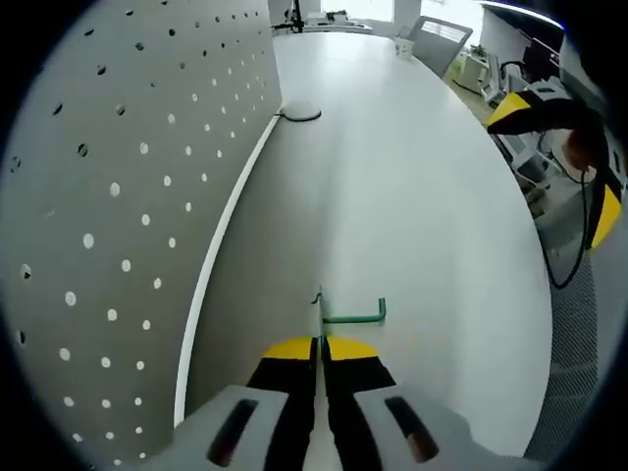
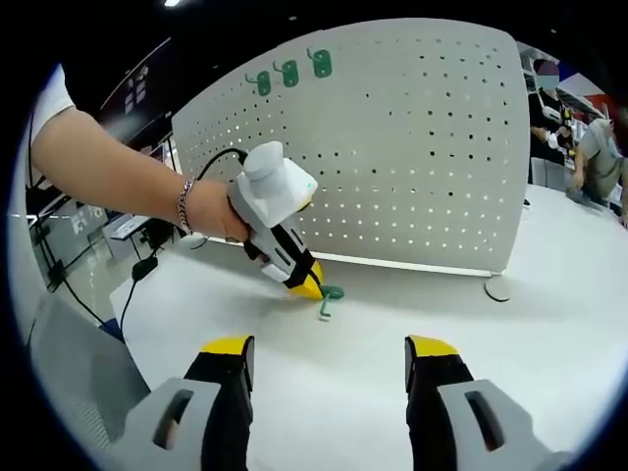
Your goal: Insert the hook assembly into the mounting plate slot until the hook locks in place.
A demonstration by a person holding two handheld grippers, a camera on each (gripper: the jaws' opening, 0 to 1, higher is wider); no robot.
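Hook (image 1: 351,316): green, on bench (image 1: 422,196), pinched by left gripper (image 1: 321,345) jaws at six o'clock; may twist loose. Right gripper (image 2: 329,358) jaws wide, empty.

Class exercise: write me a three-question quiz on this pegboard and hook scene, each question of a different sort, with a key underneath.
1. True or false: the left gripper is shut on the green hook.
2. Multiple choice: how many green hooks already hang near the top of the pegboard? A one, B three, C five.
3. Fill in: the right gripper has its jaws ___.

Key: 1 true; 2 B; 3 open.
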